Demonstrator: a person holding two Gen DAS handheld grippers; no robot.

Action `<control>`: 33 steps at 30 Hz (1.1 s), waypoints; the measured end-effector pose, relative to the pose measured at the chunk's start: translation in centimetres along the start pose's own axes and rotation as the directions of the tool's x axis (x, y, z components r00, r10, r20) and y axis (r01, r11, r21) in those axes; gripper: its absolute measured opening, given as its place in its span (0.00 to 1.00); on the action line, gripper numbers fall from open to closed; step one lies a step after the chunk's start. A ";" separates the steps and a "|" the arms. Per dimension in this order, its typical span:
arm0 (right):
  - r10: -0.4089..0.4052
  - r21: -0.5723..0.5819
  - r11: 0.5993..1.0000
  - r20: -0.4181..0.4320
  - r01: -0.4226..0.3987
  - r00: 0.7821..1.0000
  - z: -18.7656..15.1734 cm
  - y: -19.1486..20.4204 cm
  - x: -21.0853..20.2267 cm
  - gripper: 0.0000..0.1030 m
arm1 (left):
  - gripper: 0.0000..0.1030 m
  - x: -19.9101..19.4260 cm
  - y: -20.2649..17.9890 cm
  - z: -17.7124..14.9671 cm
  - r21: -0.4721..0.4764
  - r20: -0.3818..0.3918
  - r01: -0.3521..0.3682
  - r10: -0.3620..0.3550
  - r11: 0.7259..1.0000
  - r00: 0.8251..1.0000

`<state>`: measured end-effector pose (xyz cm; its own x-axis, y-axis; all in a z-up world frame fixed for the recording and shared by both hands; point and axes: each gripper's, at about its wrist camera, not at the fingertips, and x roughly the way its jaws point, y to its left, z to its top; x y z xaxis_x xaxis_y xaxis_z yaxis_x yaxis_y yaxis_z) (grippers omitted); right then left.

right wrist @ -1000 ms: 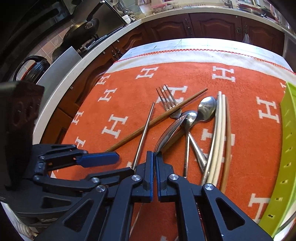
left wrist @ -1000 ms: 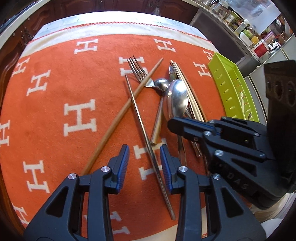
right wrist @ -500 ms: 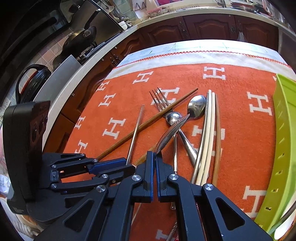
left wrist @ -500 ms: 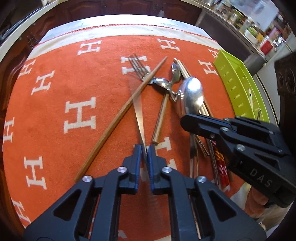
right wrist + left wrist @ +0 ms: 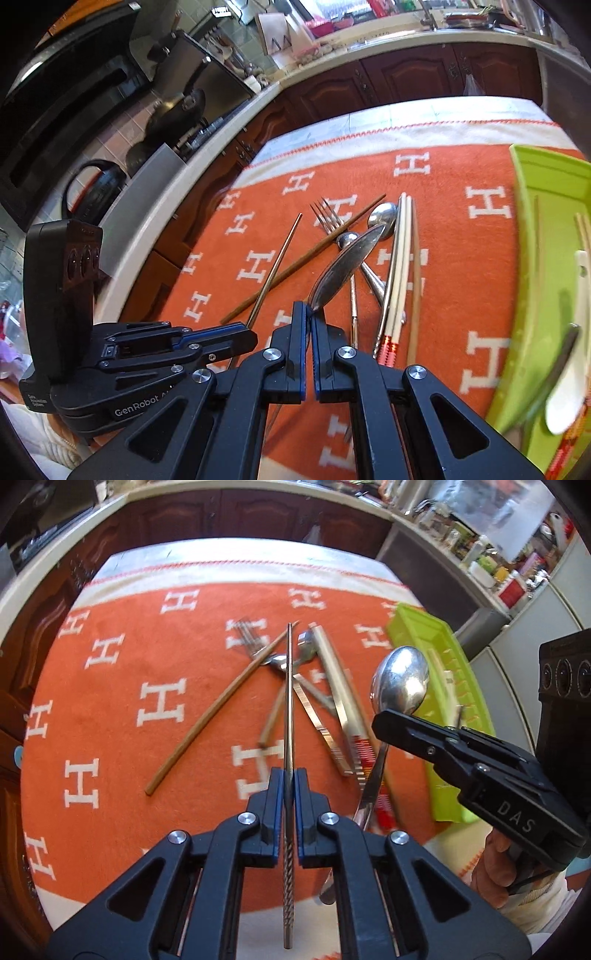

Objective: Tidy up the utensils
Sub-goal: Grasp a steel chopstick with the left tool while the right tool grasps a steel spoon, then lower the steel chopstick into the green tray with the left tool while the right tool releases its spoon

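Note:
My left gripper (image 5: 290,781) is shut on a metal chopstick (image 5: 289,686), held lifted off the orange cloth and pointing away from me. In the right wrist view the same chopstick (image 5: 277,264) sticks out of the left gripper (image 5: 245,334). My right gripper (image 5: 308,312) is shut on the handle of a large steel spoon (image 5: 343,264), also lifted. From the left wrist view the spoon's bowl (image 5: 400,681) rises above the right gripper (image 5: 382,723). A green utensil tray (image 5: 417,627) lies at the right.
On the orange cloth (image 5: 122,672) lie a wooden chopstick (image 5: 218,709), a fork (image 5: 325,218), small spoons (image 5: 382,218) and cream chopsticks (image 5: 400,258). The green tray (image 5: 546,192) holds a white spoon (image 5: 569,384) and chopsticks. Kitchen counters surround the table.
The left gripper closed on the metal chopstick and raised it off the cloth. The right gripper lifted the large spoon up and toward the green tray.

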<state>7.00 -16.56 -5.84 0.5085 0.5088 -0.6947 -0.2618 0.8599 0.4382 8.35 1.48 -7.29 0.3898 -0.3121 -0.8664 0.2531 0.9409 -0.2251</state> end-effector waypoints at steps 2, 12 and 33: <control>-0.003 0.002 1.000 0.034 0.003 0.999 -0.2 -0.1 -2.5 0.02 | 0.03 -1.1 -1.6 -0.1 0.023 0.016 0.015 -0.016 1.000 1.000; -0.198 0.028 0.980 0.229 0.197 0.953 -1.1 -3.3 -17.0 0.02 | 0.03 -2.5 -11.5 1.4 0.104 0.035 0.119 -0.123 0.987 0.992; -0.430 -0.107 0.895 0.044 0.432 0.902 1.2 -13.6 -10.7 0.02 | 0.03 9.7 -18.1 4.5 0.018 -0.053 0.133 -0.132 0.991 0.990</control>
<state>6.04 -33.75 -3.66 0.6073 0.0870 -0.7897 -0.1020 0.9943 0.0311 11.52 -19.12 -9.63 0.3054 -0.4263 -0.8515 0.3189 0.8883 -0.3304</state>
